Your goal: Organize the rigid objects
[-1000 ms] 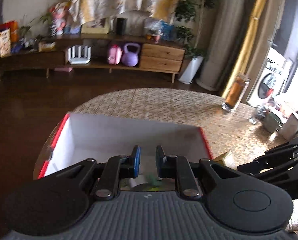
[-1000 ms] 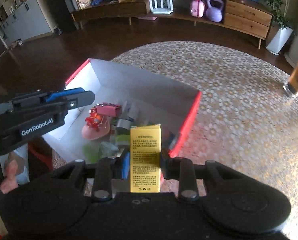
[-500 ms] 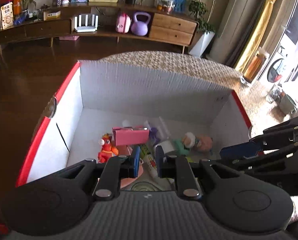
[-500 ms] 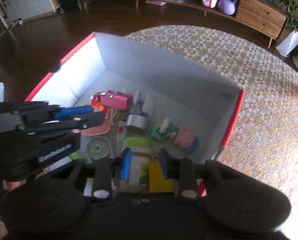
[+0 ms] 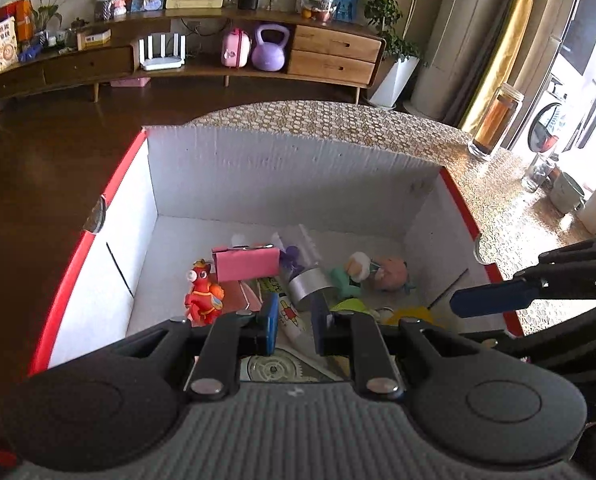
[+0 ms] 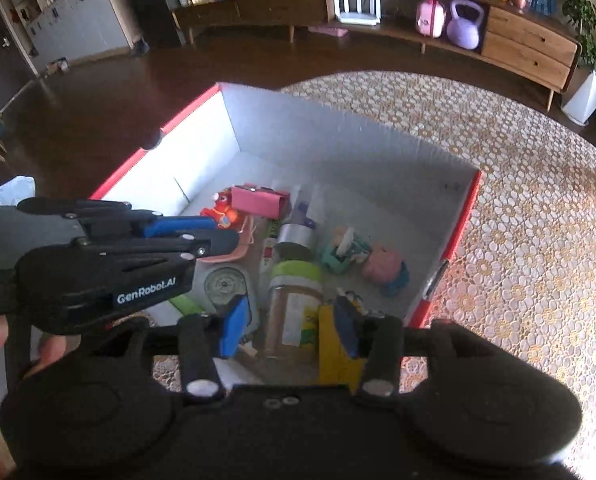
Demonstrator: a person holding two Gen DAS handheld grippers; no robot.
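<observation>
Right gripper [image 6: 290,330] over the red-rimmed box [image 6: 464,216], jaws opening: yellow carton [image 6: 330,350] at lower centre leans on the right pad, no longer pinched. Left gripper [image 5: 294,322] hovers w/ jaws narrow, empty. To finish clean, best open fully, then lift straight out w/o snagging the carton.

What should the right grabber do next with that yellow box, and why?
Probably finish opening and lift away. The right gripper has its jaws opening, and the yellow box already sits inside the red-edged box, leaning on one finger, so it looks delivered.
</observation>
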